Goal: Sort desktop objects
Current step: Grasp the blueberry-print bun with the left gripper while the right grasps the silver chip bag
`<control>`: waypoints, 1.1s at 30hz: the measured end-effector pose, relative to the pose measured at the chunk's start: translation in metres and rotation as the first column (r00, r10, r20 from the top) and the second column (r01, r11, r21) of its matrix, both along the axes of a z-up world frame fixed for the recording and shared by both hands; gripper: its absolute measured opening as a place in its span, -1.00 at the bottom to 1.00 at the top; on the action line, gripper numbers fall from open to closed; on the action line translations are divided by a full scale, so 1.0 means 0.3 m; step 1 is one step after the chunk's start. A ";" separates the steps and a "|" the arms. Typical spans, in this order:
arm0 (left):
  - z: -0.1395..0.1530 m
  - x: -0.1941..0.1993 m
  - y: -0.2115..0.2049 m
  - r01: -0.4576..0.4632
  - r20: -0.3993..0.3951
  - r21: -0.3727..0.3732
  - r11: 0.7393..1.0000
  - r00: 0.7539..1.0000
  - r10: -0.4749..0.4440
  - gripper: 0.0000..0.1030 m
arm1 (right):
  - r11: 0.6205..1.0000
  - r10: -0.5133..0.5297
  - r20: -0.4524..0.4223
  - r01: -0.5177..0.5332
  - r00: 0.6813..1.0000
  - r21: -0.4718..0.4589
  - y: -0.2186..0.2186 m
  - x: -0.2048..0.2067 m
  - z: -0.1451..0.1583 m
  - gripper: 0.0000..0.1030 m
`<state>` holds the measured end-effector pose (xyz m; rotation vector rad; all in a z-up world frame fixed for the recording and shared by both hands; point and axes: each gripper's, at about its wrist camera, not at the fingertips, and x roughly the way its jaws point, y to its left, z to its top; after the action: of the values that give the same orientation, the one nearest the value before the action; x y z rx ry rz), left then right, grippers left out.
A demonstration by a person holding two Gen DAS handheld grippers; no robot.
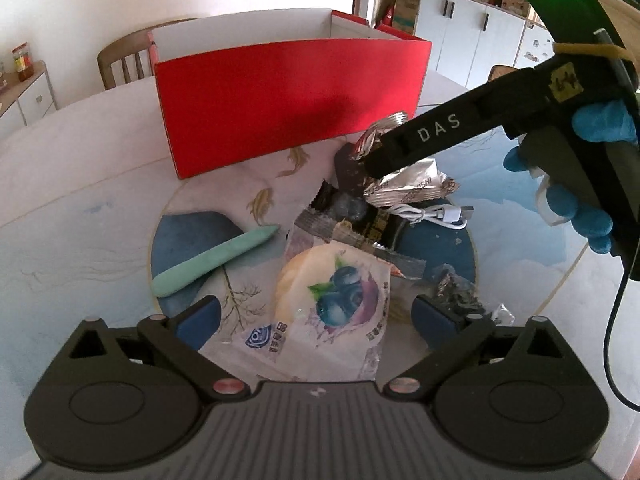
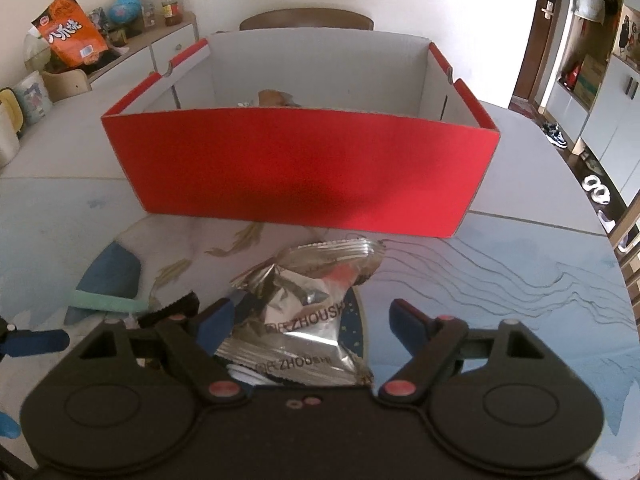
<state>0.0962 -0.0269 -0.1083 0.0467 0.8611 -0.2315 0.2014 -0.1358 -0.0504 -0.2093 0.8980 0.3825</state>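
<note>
Both grippers hang over the pile of snack wrappers on the tabletop (image 1: 80, 208), just near of the red box (image 2: 304, 168).

The left gripper (image 1: 316, 312) has its fingers wide apart, nothing between them touching the pads, with the blueberry packet (image 1: 332, 300) lying flat in the gap. The right gripper (image 2: 310, 320) also stands apart, straddling the silver foil packet (image 2: 304, 312); I'd judge neither is gripped yet.

The risks I see: the foil is crinkled and slick, so a pinch on a loose fold could slip or drag it. The packets overlap, so lifting one may tug a neighbour, or snag the white USB cable (image 1: 436, 214) at the far right of the heap. The two grippers work close together and could knock.

Readable writing: "ZHOUSH" twice on the foil, "DAS" on the right gripper's arm. The mint-green stick (image 1: 212, 260) sits left, unmarked.
</note>
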 end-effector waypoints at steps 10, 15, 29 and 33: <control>-0.010 -0.011 -0.020 0.038 0.049 0.048 0.998 0.998 -0.040 0.67 | 1.000 -0.021 -0.018 0.021 1.000 0.001 0.004 0.026 -0.033 0.61; -0.020 -0.008 -0.020 0.035 0.053 0.059 0.998 0.998 -0.038 0.57 | 1.000 -0.022 -0.018 0.021 1.000 -0.005 0.010 0.027 -0.041 0.58; -0.013 -0.010 -0.030 0.041 0.086 0.075 0.996 0.995 -0.047 0.14 | 1.000 -0.017 -0.030 0.017 0.999 0.008 0.016 0.029 -0.029 -0.01; -0.008 -0.005 -0.021 0.012 0.071 0.059 0.998 0.997 -0.016 0.12 | 1.000 -0.012 -0.034 0.012 0.999 -0.002 0.018 0.029 -0.025 0.00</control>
<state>0.0947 -0.0332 -0.1107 0.1152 0.7965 -0.2163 0.2102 -0.1302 -0.0580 -0.1999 0.9329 0.3753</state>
